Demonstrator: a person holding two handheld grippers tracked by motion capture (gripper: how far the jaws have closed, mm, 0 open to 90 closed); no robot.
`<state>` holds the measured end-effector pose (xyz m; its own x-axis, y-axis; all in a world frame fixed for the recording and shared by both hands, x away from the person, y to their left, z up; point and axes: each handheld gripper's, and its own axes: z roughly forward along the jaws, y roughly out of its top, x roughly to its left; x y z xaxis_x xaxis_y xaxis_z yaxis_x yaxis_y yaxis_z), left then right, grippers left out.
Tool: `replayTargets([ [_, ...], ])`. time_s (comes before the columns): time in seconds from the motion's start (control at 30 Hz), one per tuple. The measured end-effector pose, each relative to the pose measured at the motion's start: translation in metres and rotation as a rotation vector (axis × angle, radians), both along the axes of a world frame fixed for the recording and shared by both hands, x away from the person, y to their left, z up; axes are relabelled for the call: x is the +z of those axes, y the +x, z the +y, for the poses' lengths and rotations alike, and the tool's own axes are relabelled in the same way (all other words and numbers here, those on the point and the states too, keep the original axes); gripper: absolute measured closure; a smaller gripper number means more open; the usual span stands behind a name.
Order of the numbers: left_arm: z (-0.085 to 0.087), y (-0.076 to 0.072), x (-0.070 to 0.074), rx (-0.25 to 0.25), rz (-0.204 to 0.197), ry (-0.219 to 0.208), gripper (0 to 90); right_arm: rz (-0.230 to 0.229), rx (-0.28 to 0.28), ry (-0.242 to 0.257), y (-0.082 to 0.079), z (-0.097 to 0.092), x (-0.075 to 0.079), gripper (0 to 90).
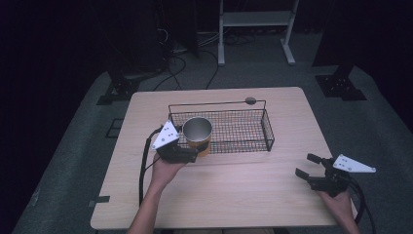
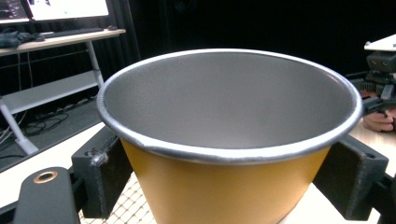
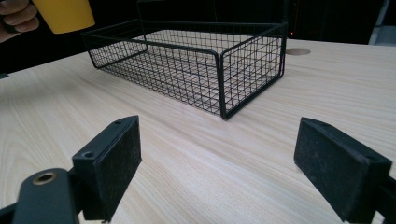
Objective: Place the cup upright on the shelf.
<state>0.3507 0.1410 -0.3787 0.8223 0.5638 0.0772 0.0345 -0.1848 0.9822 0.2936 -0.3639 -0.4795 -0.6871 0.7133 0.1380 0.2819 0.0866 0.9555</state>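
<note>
1. Here, a yellow cup (image 1: 197, 136) with a bare metal inside is pinched between the jaws of the left gripper (image 1: 187, 155), one pad pressed on each side of its wall.
2. The cup is held upright at the near left corner of the black wire basket (image 1: 243, 130).
3. The right gripper (image 1: 308, 166) is held spread wide above the wooden table (image 1: 234, 195), nothing between its pads, well apart from the basket.
</note>
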Motion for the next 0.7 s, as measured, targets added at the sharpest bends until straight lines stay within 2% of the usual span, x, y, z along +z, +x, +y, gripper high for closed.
replayTargets([
  [0.47,-0.012,0.034,0.010,-0.039,0.016,-0.003,14.4,0.001,0.002,0.002,0.000,0.000,0.000,13.8],
  [0.7,-0.017,0.044,0.011,-0.057,0.015,-0.007,14.4,0.002,0.003,0.003,0.000,0.000,0.000,13.8],
])
